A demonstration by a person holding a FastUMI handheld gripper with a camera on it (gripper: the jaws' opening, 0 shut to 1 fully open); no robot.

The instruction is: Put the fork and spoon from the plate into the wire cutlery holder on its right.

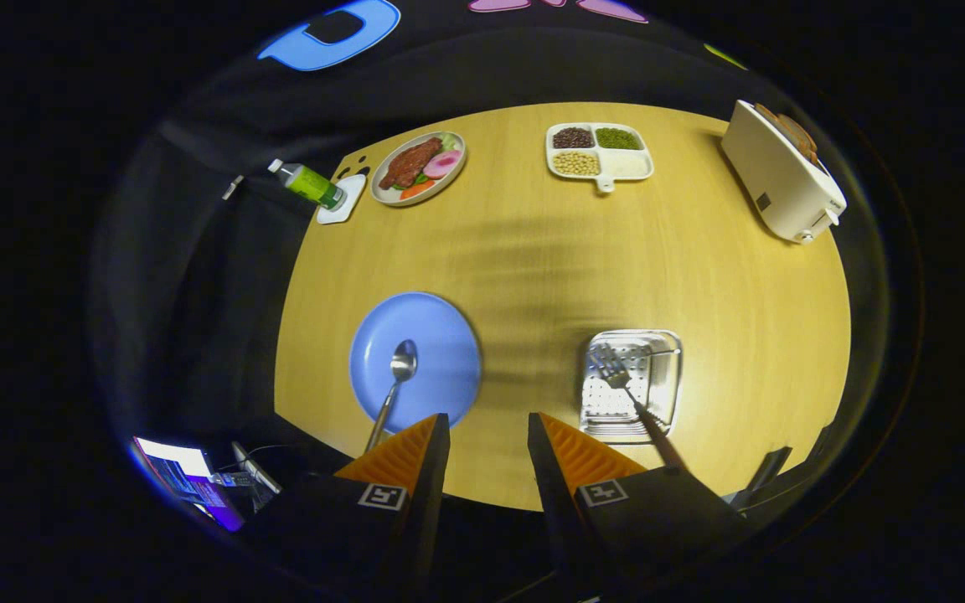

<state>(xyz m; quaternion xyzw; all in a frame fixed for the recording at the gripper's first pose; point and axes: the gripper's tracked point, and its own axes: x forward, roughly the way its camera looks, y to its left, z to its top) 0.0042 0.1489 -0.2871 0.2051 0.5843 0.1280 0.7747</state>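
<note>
Fork (pixel 616 373) already placed in holder (pixel 668 381), tines up, handle leaning out toward right finger. Spoon (pixel 399 368) left on plate (pixel 445 343), just ahead of left finger. Gripper (pixel 489 440) held spread, nothing pinched. Task judged half done; spoon remains.

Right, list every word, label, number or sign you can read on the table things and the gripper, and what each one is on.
No text is readable.
Bottle: its green label is too small and blurred to read.
Toaster: a small dark mark on its side, too small to read.
Gripper, open above the table: each finger carries a square black-and-white coded tag, with no words or numbers.
</note>
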